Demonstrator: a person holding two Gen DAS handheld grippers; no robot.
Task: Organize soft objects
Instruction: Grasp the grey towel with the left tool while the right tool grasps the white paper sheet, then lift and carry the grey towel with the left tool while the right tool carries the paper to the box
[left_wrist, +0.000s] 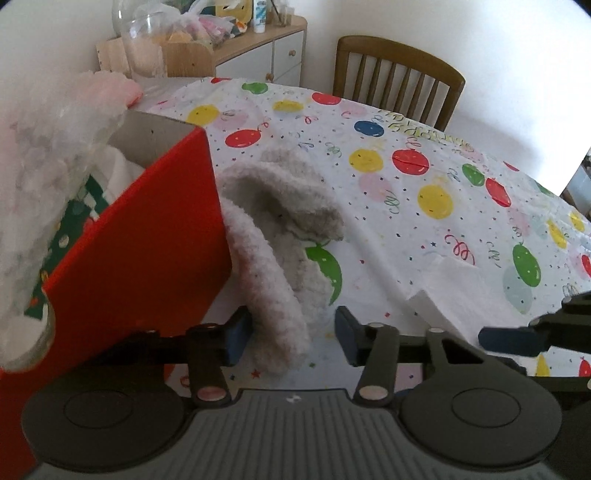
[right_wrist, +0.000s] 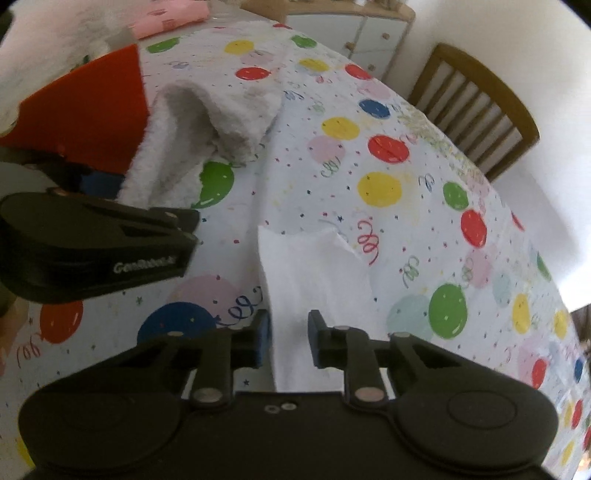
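Left wrist view: the left gripper (left_wrist: 291, 334) straddles a fuzzy grey cloth (left_wrist: 273, 258) lying against the red box (left_wrist: 147, 221), its near pad touching, the far pad clear, so not yet gripped. The box already holds fabric; a plastic bag (left_wrist: 44, 177) overhangs it.

Right wrist view: the right gripper (right_wrist: 288, 338) brackets a white folded cloth (right_wrist: 314, 280) on the balloon tablecloth (right_wrist: 406, 221); whether the pads press is unclear. Both cloths remain unboxed.
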